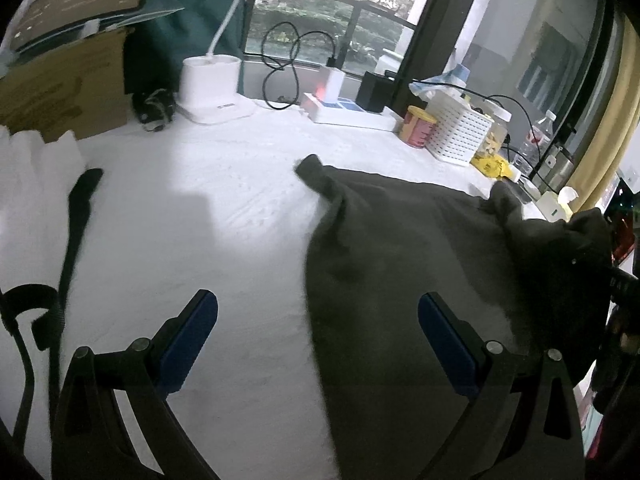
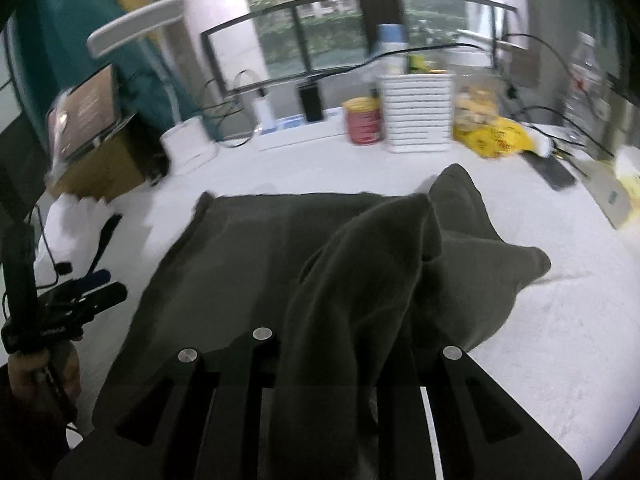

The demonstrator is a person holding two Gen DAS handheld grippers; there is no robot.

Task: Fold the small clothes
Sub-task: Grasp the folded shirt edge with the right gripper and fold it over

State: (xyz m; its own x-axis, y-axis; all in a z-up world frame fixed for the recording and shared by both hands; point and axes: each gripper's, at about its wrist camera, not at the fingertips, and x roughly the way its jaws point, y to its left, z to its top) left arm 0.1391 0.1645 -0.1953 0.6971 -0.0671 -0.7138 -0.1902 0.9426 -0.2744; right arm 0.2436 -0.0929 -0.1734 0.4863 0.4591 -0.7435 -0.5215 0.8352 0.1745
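A dark grey garment point(image 1: 400, 256) lies spread on the white table cover point(image 1: 224, 216). In the right wrist view the garment point(image 2: 240, 256) has one side lifted and draped over my right gripper point(image 2: 340, 348), which is shut on that fold; the cloth hides its fingertips. My left gripper point(image 1: 318, 300) hovers open over the garment's left edge, its blue pads point(image 1: 188, 340) wide apart with nothing held between them. In the right wrist view the left gripper point(image 2: 80, 292) shows at the garment's left side, held by a hand point(image 2: 36, 372).
Along the back stand a cardboard box point(image 1: 64, 92), a white lamp base point(image 1: 212, 84), a power strip point(image 1: 344, 114), a red and yellow can point(image 2: 362, 120), a white basket point(image 2: 418, 114) and a yellow bag point(image 2: 494, 136). A black strap point(image 1: 76, 216) lies at the left.
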